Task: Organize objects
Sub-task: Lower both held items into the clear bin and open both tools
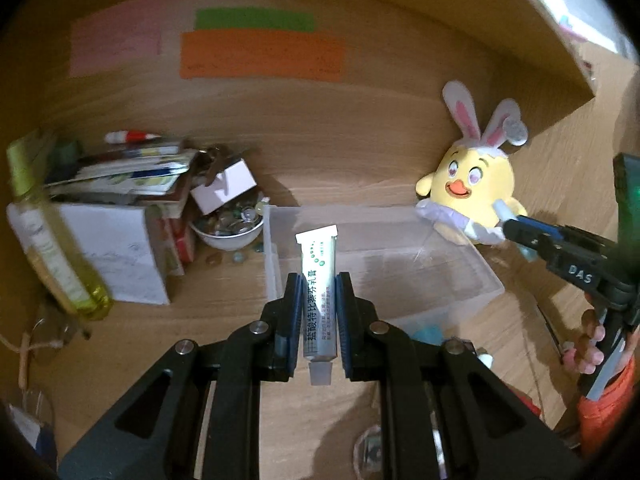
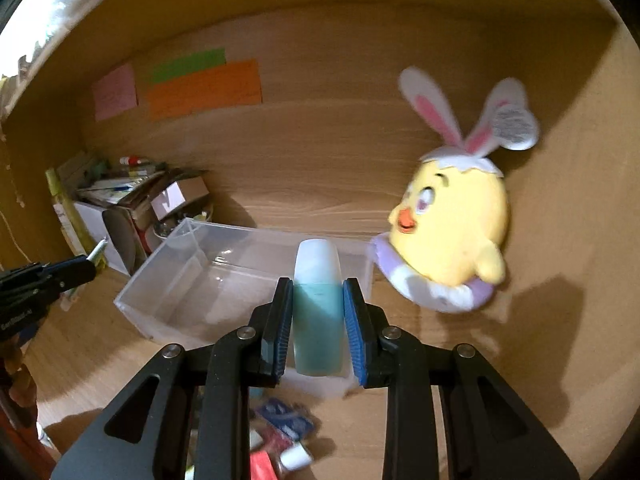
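Both claws I'm steering hold something above a wooden desk.
My left gripper [image 1: 318, 312] clamps a white ointment tube [image 1: 318, 292], cap toward the camera; my right gripper [image 2: 318, 320] clamps a teal bottle [image 2: 318, 308]. Each hangs over the clear plastic bin [image 1: 460, 276], beside a yellow chick plush [image 2: 452, 236].
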